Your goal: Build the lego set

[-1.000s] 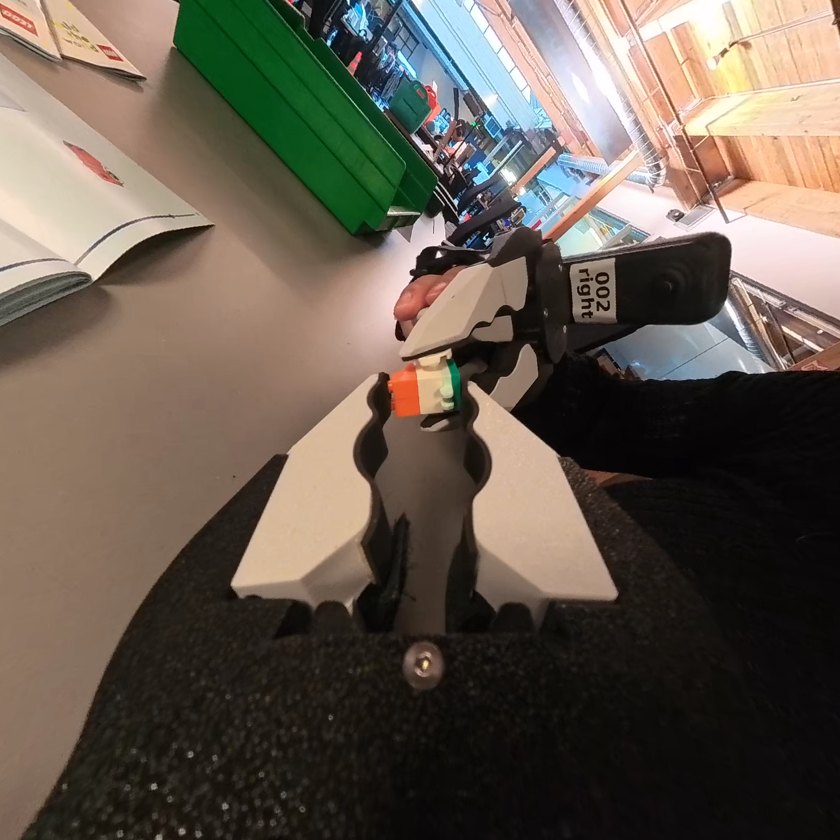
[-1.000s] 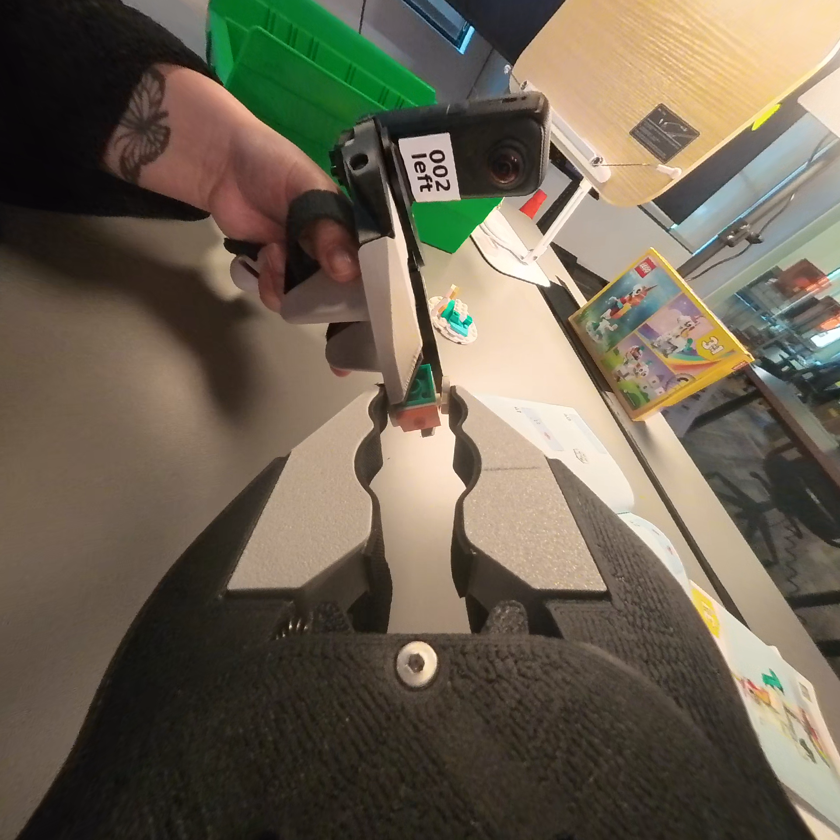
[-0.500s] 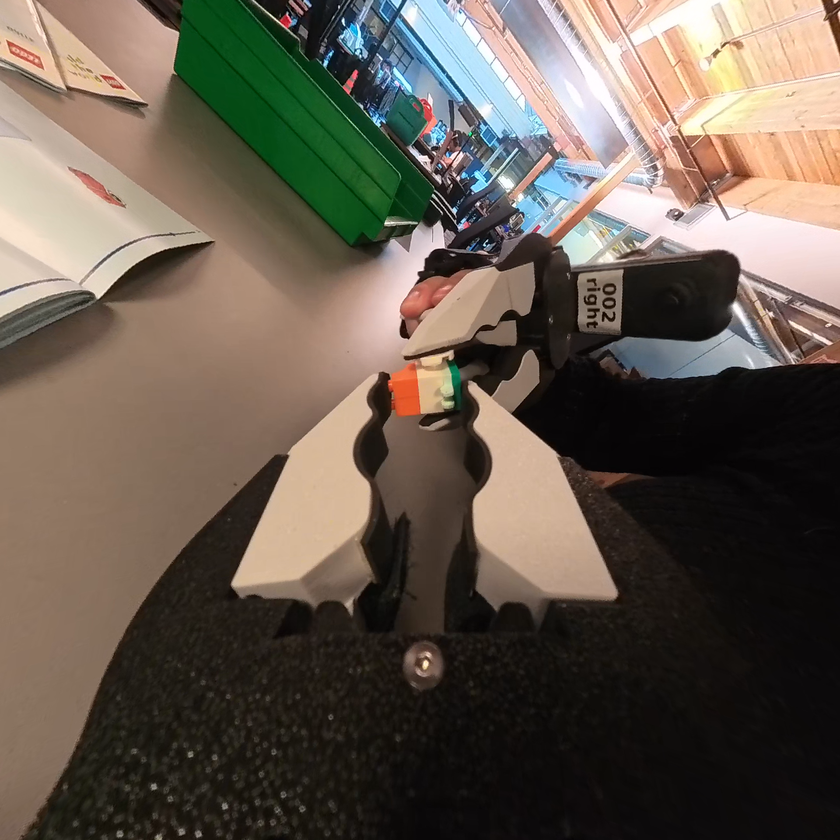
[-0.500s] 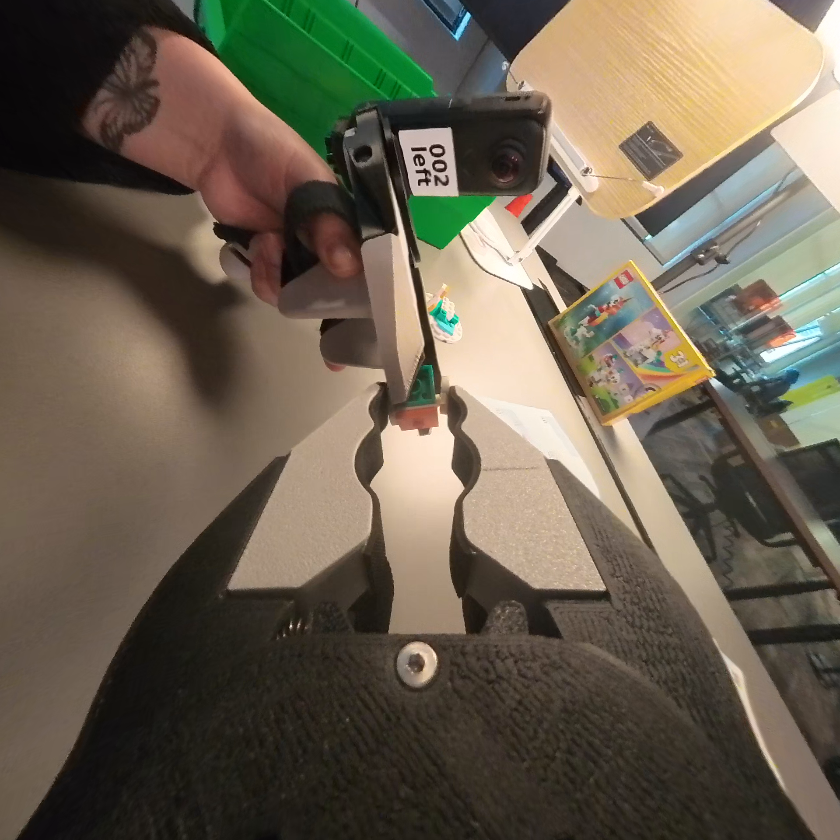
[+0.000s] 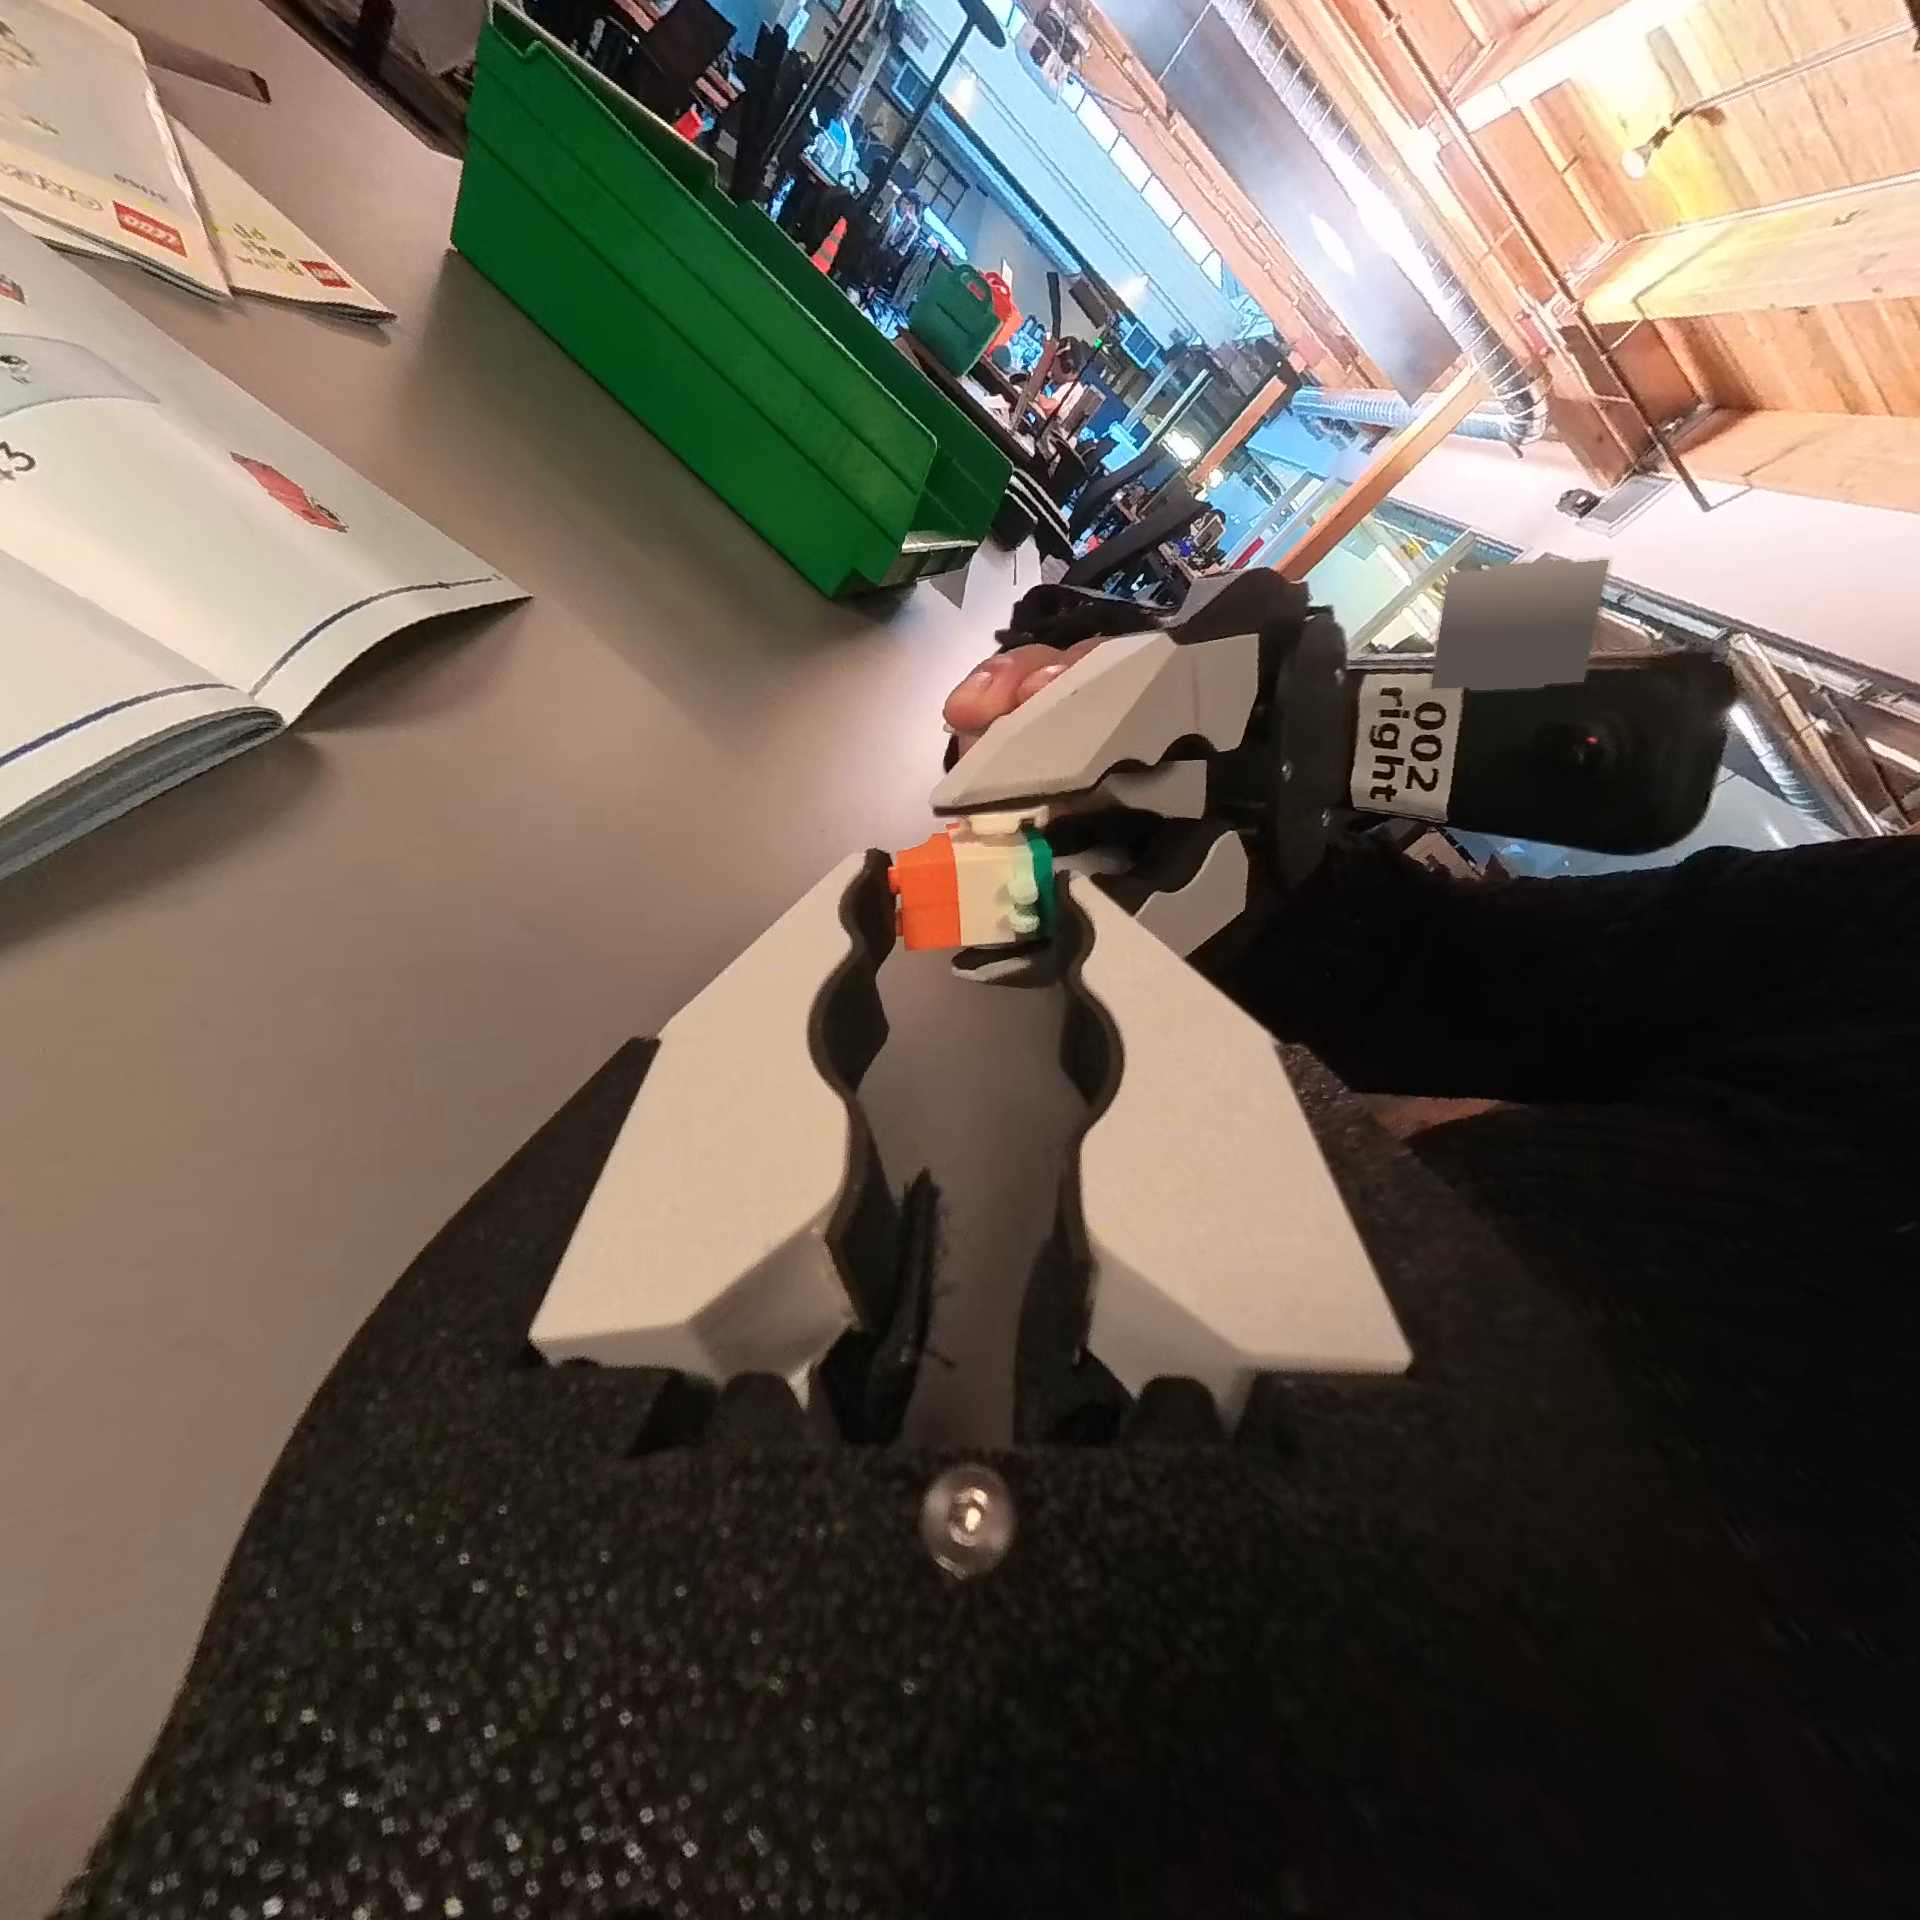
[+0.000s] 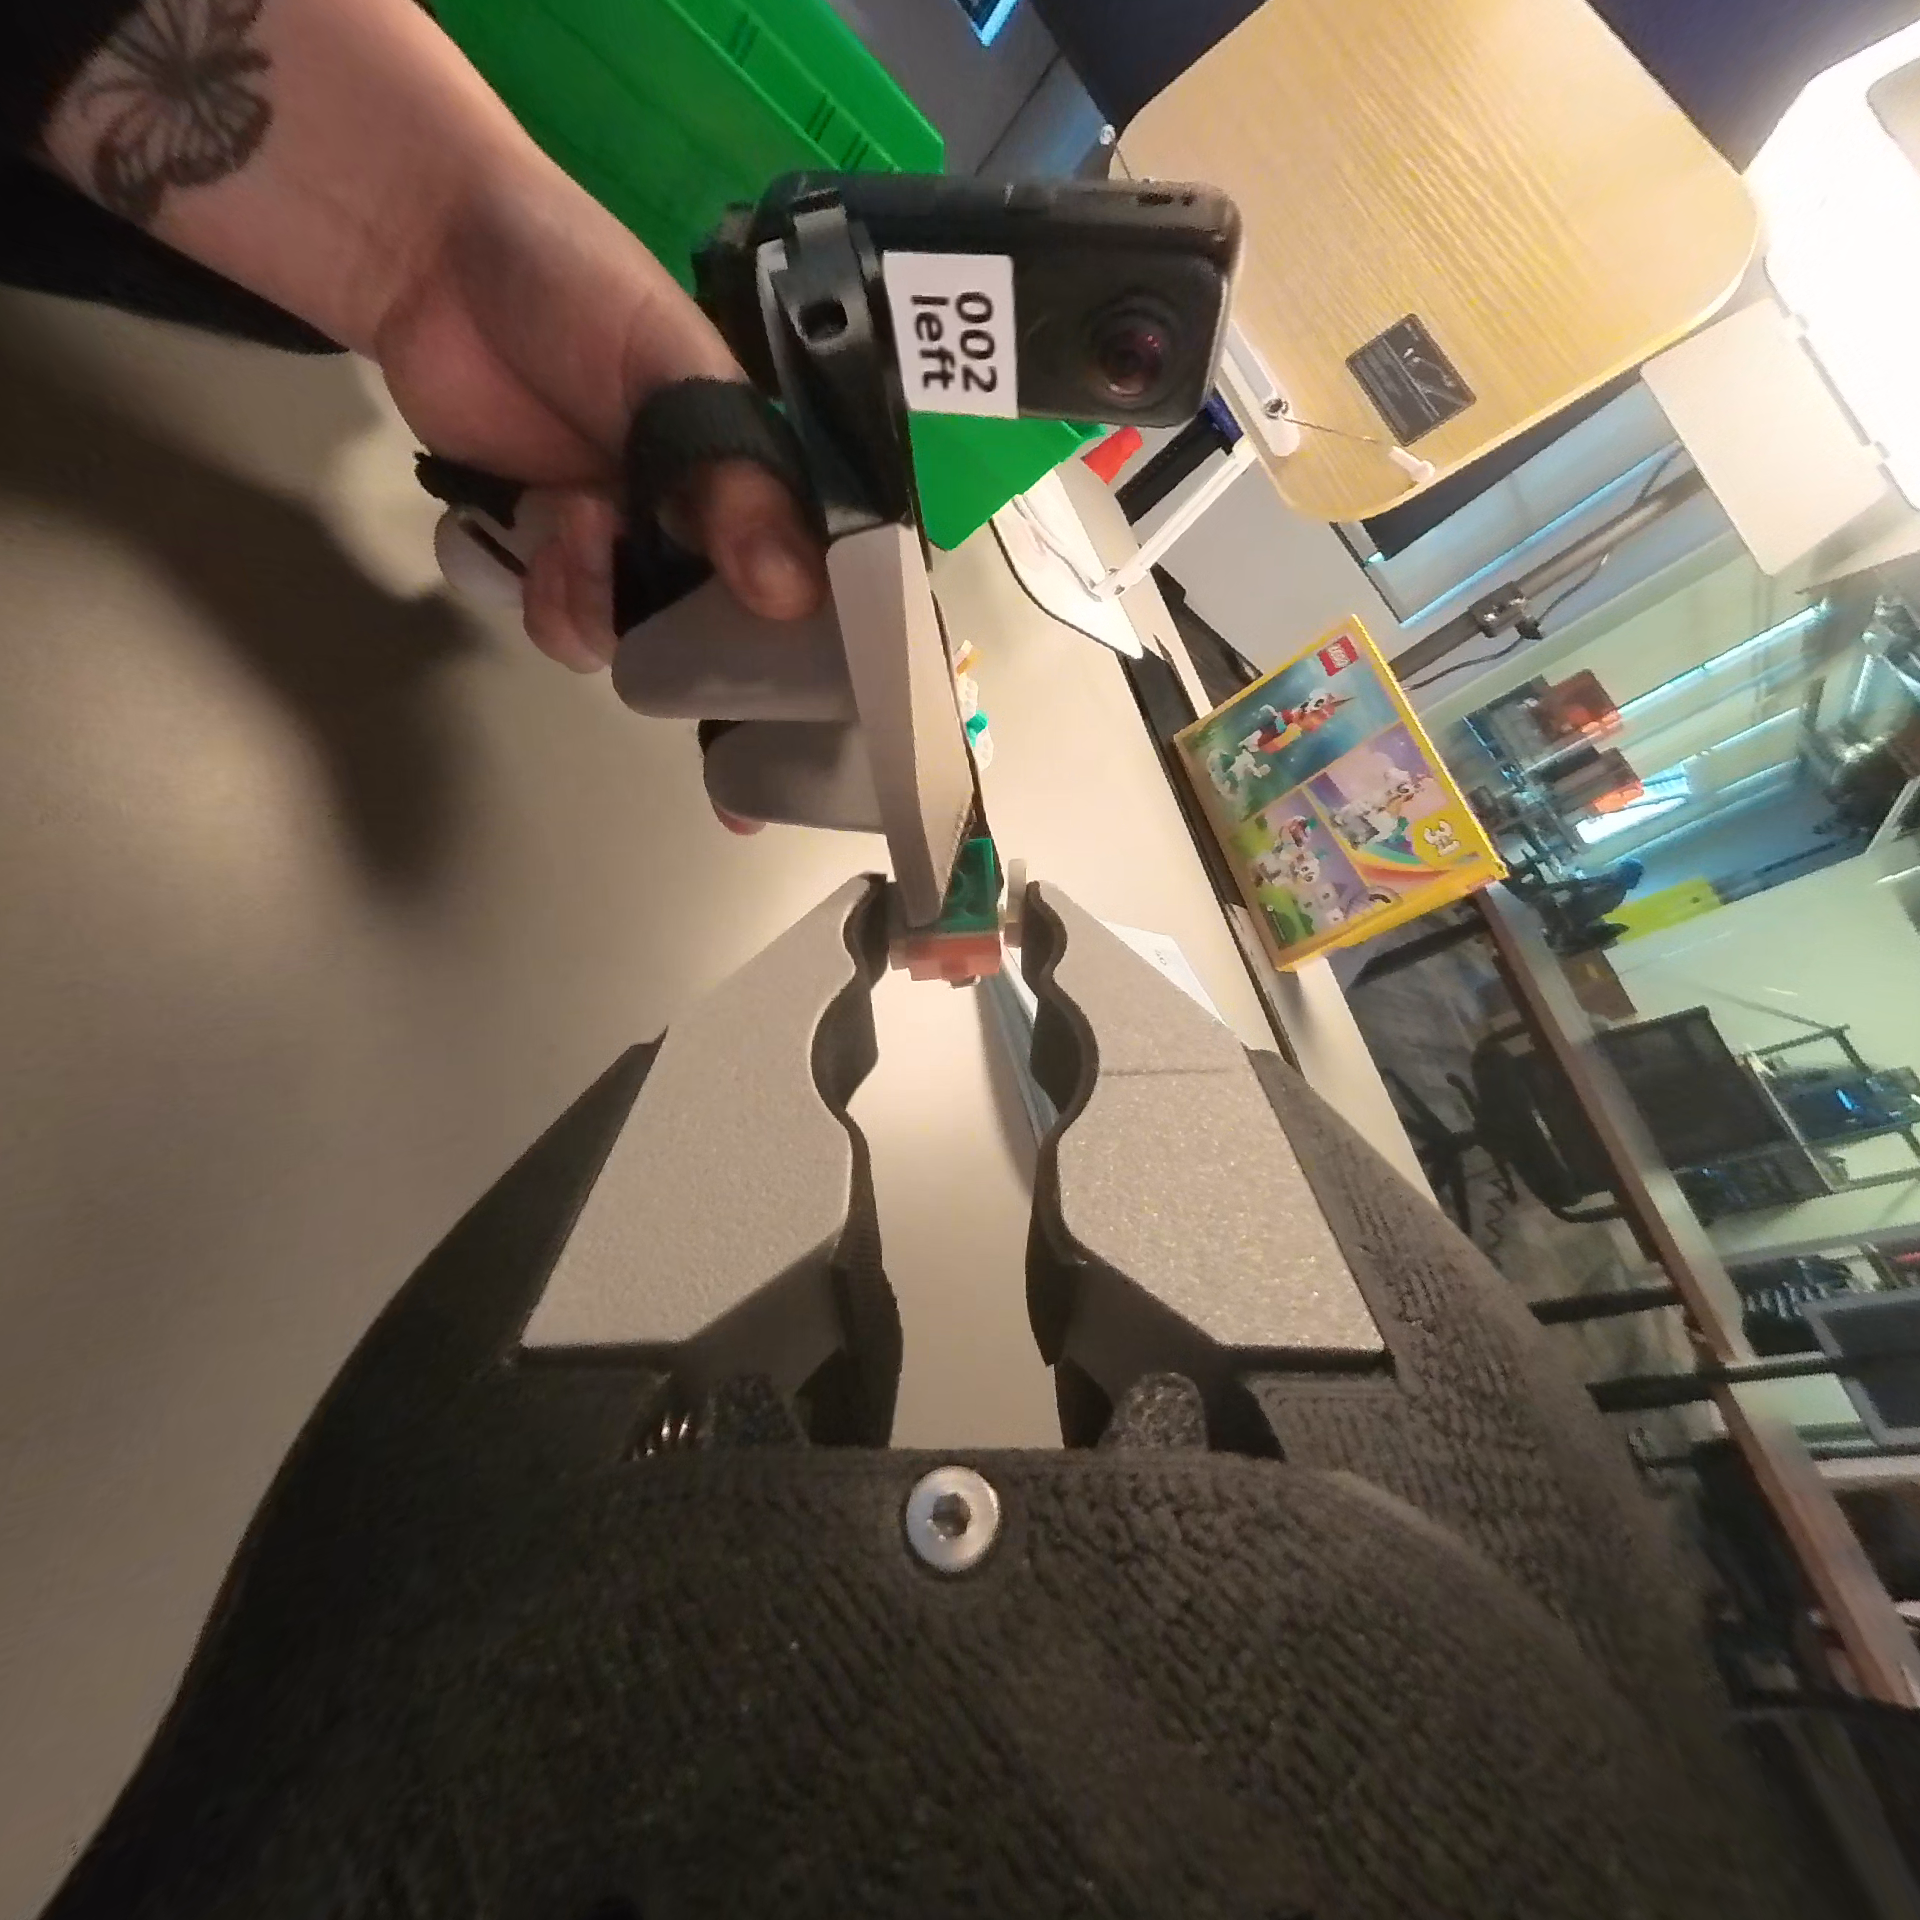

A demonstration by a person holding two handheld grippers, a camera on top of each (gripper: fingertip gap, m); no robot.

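A small lego assembly (image 5: 966, 896) of orange, white and green bricks is held in the air above the grey table (image 5: 312, 987). My left gripper (image 5: 971, 888) is shut on it, with one tip on the orange end and one on the green end. My right gripper (image 5: 977, 883) comes in from the right and is closed over it from above and below, with a small white piece (image 5: 1001, 823) under its upper finger. In the right wrist view my right gripper (image 6: 951, 909) clamps the assembly (image 6: 961, 914), and the left gripper (image 6: 935, 904) reaches down from above.
A green bin (image 5: 727, 343) stands at the back of the table. An open instruction booklet (image 5: 156, 582) and more booklets (image 5: 156, 208) lie at the left. A yellow lego box (image 6: 1340, 790) stands by the table edge. A small finished build (image 6: 977, 732) sits behind the left gripper. My two grippers' fingertips are within a few centimetres of each other.
Both grippers stay shut on the assembly. The right gripper has levelled out and shifted slightly right in the left wrist view. Both cameras have tilted a little.
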